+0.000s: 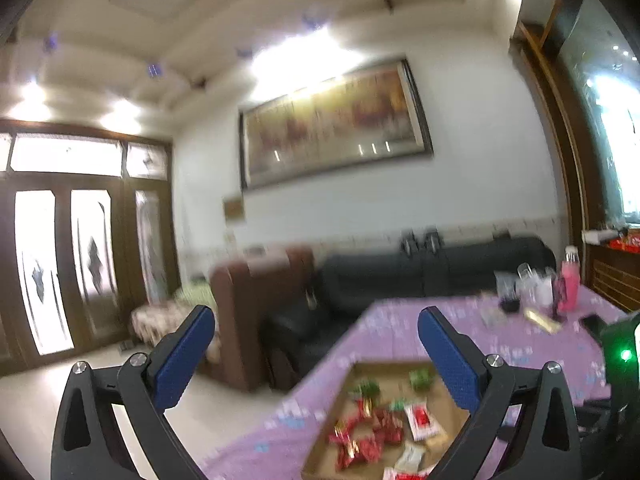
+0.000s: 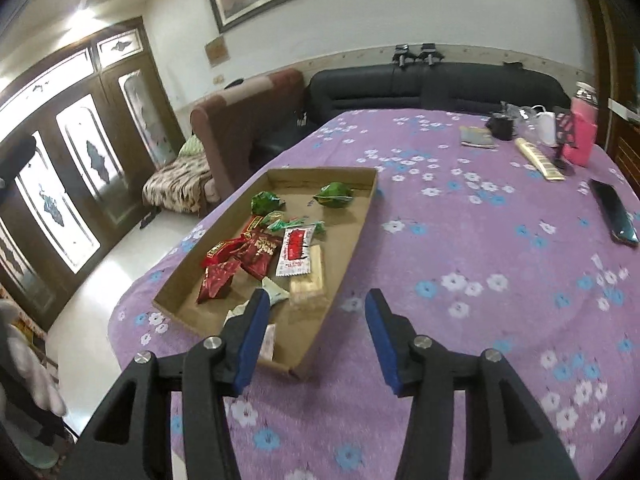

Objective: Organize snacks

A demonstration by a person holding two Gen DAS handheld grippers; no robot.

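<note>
Right gripper (image 2: 316,312) nearest my lens: fingers spread, nothing held, hovering over near end of tray (image 2: 362,216). Left gripper (image 1: 316,330) likewise spread, empty, raised above tray (image 1: 316,446). Snacks (image 2: 260,252) lie inside tray on purple cloth (image 2: 460,240). Phone (image 2: 614,212) far right. I note left view blurred.

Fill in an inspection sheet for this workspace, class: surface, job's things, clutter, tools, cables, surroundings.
Surface: table under a purple floral cloth.
Job's things: cardboard tray holding red snack packets, green packets and a white-and-red sachet.
Clutter: phone, pink bottle, dark mug.
Tools: left tool open, empty; right tool open, empty.
Cables: nothing seen.
Surroundings: black sofa, framed picture.
</note>
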